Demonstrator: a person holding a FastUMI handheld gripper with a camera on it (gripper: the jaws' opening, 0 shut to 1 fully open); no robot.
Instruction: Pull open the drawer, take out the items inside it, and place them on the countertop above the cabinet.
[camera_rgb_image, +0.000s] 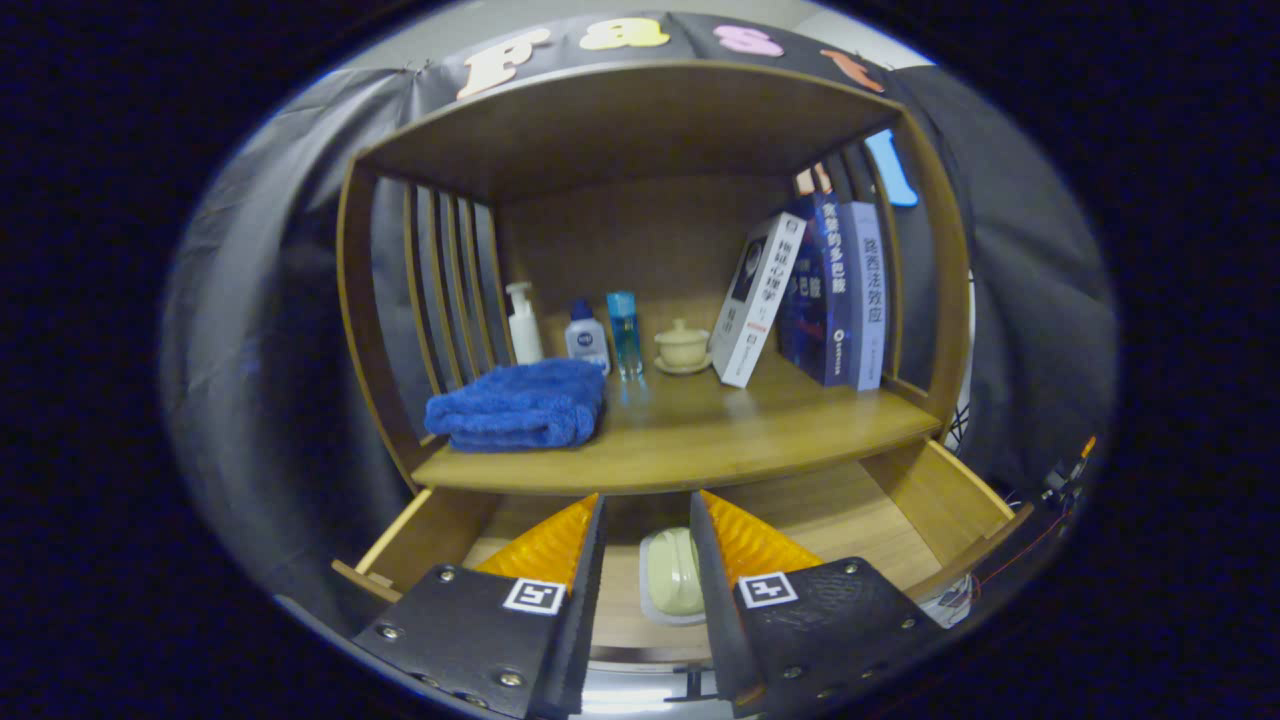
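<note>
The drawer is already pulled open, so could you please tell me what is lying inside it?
Inside the drawer lies one pale soap-like item in a light dish, seen between the open gripper fingers. The fingers and the countertop hide the drawer's other parts.

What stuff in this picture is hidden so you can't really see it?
- Soap dish in the open drawer, gripper view: its sides sit behind the open hand-held gripper fingers.
- Drawer floor: the back lies under the shelf, the front behind the fingers.
- Back books: partly covered by the leaning white book.
</note>
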